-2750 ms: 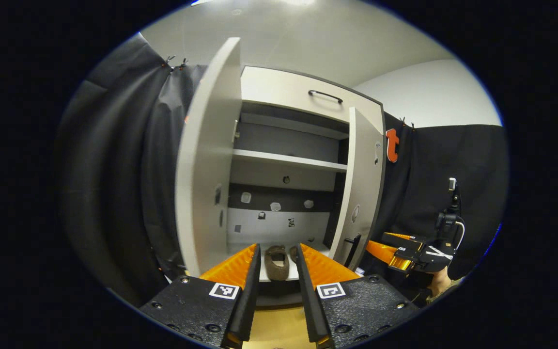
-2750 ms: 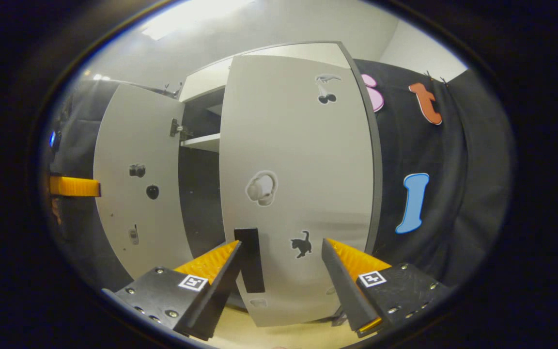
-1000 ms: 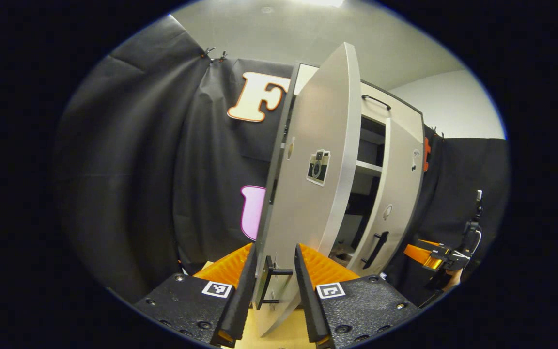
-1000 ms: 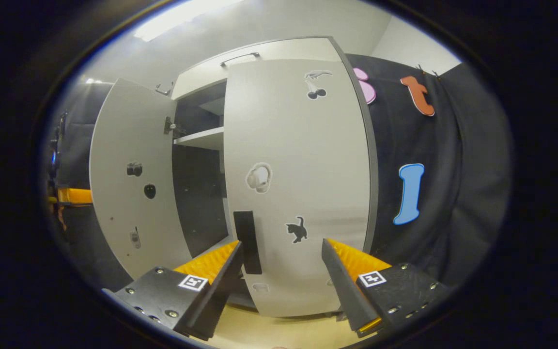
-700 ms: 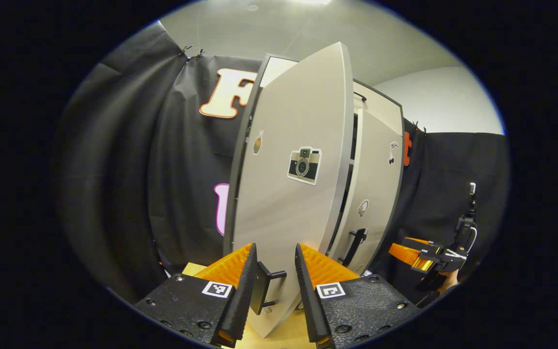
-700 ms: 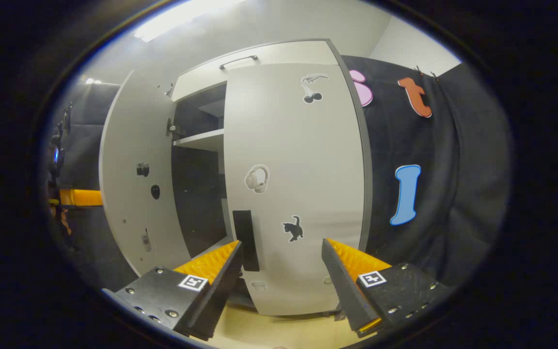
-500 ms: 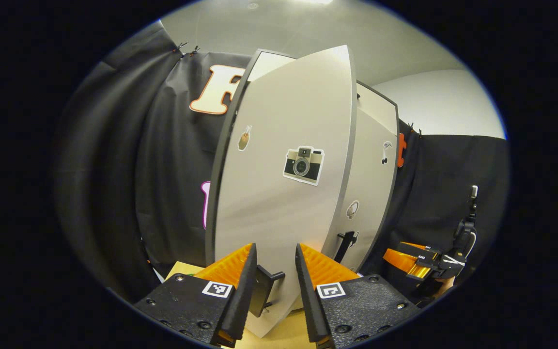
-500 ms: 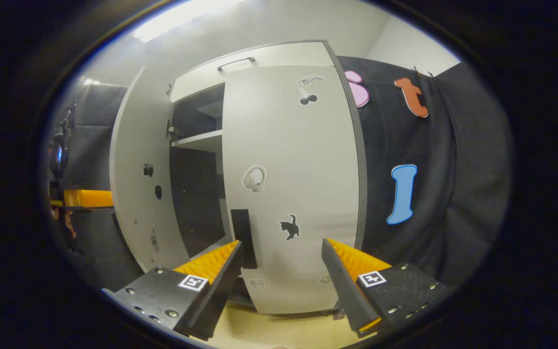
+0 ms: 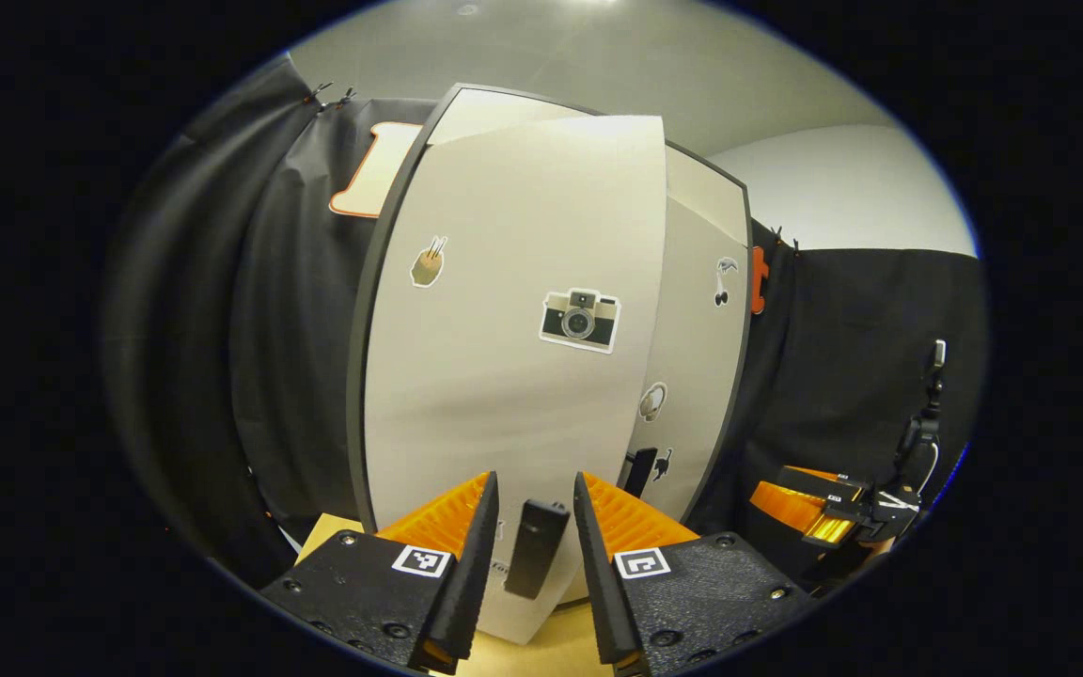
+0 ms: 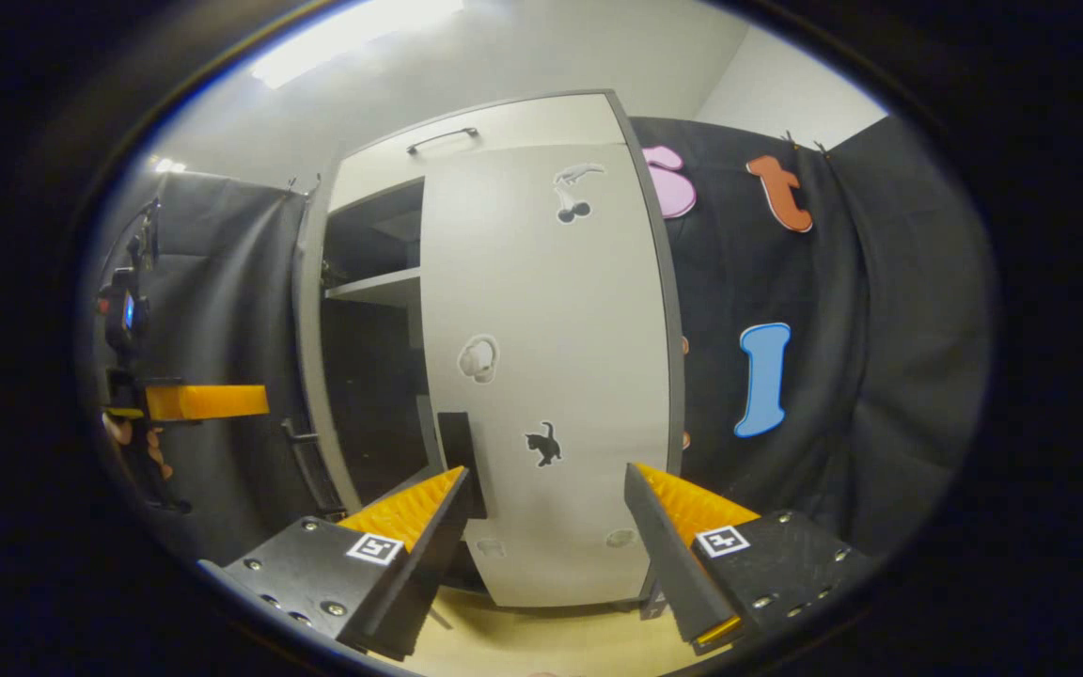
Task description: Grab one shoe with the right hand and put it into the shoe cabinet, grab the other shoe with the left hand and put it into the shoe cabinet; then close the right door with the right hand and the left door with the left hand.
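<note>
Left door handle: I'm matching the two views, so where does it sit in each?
Left gripper view: left door handle at bottom centre, between the left tool's fingers.
Right gripper view: it is at lower left, seen edge-on.
Shared landmark: cherry sticker on the right door.

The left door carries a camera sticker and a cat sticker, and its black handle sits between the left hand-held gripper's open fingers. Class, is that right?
One detail is wrong. In the left gripper view the left door carries the camera sticker, and its black handle does sit between the open fingers of the left hand-held gripper. The cat sticker, though, is on the right door, as the right gripper view shows.
</note>
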A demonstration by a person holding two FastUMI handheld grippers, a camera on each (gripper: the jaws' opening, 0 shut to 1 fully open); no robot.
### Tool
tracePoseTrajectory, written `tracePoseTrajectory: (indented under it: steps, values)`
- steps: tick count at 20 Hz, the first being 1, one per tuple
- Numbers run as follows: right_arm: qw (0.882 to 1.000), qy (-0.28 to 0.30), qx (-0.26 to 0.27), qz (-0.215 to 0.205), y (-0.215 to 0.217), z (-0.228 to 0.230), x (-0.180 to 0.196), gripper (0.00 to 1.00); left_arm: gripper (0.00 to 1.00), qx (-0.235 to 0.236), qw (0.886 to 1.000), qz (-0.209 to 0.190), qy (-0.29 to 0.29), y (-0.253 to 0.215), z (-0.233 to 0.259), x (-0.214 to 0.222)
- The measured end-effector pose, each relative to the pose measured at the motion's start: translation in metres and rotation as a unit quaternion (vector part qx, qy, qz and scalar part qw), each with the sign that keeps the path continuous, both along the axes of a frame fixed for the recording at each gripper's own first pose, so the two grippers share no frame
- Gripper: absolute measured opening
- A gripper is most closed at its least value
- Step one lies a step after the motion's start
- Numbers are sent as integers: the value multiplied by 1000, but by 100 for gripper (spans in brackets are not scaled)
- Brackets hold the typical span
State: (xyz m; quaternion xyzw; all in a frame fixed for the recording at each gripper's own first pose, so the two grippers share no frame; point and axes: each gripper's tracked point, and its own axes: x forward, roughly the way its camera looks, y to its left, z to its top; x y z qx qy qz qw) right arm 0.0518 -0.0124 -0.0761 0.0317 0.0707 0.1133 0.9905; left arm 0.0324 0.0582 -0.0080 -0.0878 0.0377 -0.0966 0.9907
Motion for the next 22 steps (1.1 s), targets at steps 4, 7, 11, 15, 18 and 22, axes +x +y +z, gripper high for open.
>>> tracePoseTrajectory:
  steps: [4, 7, 11, 15, 18, 22]
  values:
    - [1000, -4, 1, -3, -2, 4, -1, 97, 49, -2, 1000, -5, 4, -3, -5, -1]
    - [1000, -8, 4, -3, -3, 8, -1, 97, 49, 6, 1000, -2, 3, -3, -5, -1]
    - [1000, -10, 4, -2, -4, 9, -2, 97, 49, 9, 1000, -5, 1, -4, -4, 0]
    - [1000, -11, 4, -2, -4, 9, -1, 97, 49, 8, 1000, -4, 4, -4, -6, 0]
    - [1000, -13, 4, -1, -4, 9, -1, 97, 49, 11, 1000, -2, 6, -3, -8, 0]
    - [1000, -16, 3, -2, -4, 11, -1, 97, 49, 16, 1000, 1, 6, -2, -8, 1]
